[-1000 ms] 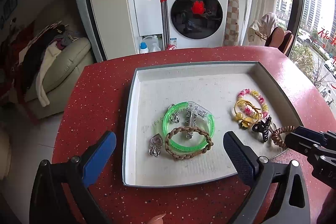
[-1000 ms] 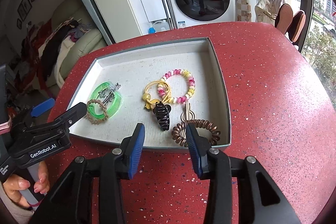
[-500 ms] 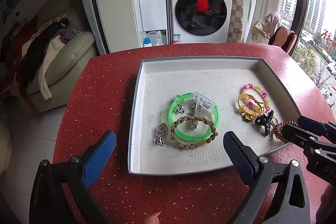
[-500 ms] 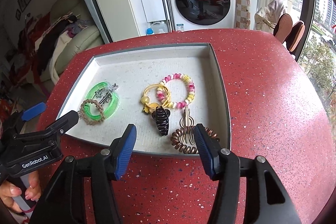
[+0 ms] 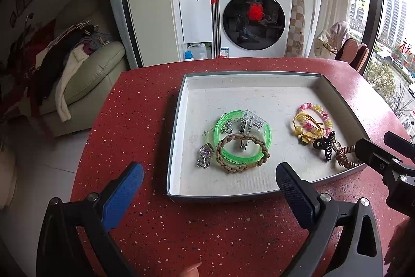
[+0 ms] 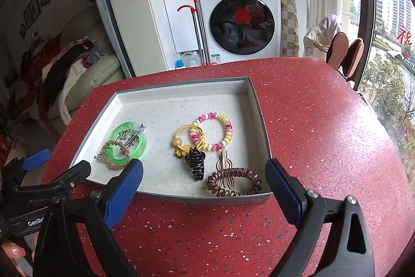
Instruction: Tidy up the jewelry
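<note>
A grey tray (image 5: 179, 121) (image 6: 262, 121) on the red table holds the jewelry. On its left lie a green bangle (image 5: 268, 133) (image 6: 141, 147), a braided brown bracelet (image 5: 242, 166) (image 6: 114, 165) and silver charms (image 5: 205, 156). On its right lie a yellow hair tie (image 6: 181, 136), a pink-and-yellow beaded bracelet (image 5: 323, 114) (image 6: 225, 131), a black claw clip (image 5: 325, 146) (image 6: 195, 165) and a brown coil hair tie (image 5: 346, 156) (image 6: 233, 184). My left gripper (image 5: 207, 188) is open, empty, short of the tray's near edge. My right gripper (image 6: 203, 186) has its jaws opening wide, nothing between them, just before the coil tie.
The red speckled table (image 6: 324, 134) curves away on the left and right. Beyond it stand a washing machine (image 5: 253, 22), a beige sofa with clothes (image 5: 85, 69) and a window (image 6: 389, 43). A fingertip (image 5: 190, 271) shows at the bottom.
My right gripper's jaws have opened from narrow to wide. Both grippers have drawn back a little from the tray, which now sits farther off in both views.
</note>
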`<move>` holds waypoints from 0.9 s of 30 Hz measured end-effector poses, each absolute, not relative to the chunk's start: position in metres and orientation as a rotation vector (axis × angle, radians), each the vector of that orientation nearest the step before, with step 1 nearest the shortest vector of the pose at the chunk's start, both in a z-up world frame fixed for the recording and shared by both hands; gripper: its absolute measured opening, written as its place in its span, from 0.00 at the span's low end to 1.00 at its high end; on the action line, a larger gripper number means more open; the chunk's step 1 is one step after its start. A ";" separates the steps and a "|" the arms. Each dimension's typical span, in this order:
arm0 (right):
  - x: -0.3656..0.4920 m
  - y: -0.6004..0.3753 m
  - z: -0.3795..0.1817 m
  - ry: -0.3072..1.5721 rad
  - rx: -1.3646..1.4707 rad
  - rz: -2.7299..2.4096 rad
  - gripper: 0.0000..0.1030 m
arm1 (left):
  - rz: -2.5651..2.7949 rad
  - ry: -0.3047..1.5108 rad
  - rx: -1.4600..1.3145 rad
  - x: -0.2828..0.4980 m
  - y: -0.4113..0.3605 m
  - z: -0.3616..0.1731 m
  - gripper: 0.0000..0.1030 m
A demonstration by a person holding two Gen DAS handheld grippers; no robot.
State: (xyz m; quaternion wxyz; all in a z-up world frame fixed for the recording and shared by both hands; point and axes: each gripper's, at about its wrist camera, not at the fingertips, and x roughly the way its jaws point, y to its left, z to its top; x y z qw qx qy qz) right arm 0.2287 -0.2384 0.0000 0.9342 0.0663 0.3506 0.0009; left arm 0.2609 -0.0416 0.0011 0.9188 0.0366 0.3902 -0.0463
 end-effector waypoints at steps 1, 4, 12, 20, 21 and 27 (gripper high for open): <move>0.226 -0.238 0.001 0.698 0.134 -0.003 1.00 | -0.093 0.797 0.072 0.260 -0.041 0.002 1.00; 0.223 -0.239 0.000 0.695 0.121 -0.021 1.00 | -0.086 0.786 0.063 0.254 -0.038 0.003 1.00; 0.204 -0.235 0.000 0.679 0.104 -0.029 1.00 | -0.066 0.716 0.070 0.233 -0.035 0.013 1.00; 0.181 -0.228 0.002 0.663 0.053 -0.073 1.00 | -0.051 0.690 0.038 0.211 -0.030 0.016 1.00; 0.179 -0.227 0.001 0.666 0.048 -0.076 1.00 | -0.053 0.694 0.026 0.208 -0.029 0.014 1.00; 0.168 -0.222 0.003 0.661 0.034 -0.083 1.00 | -0.019 0.691 0.042 0.196 -0.031 0.007 1.00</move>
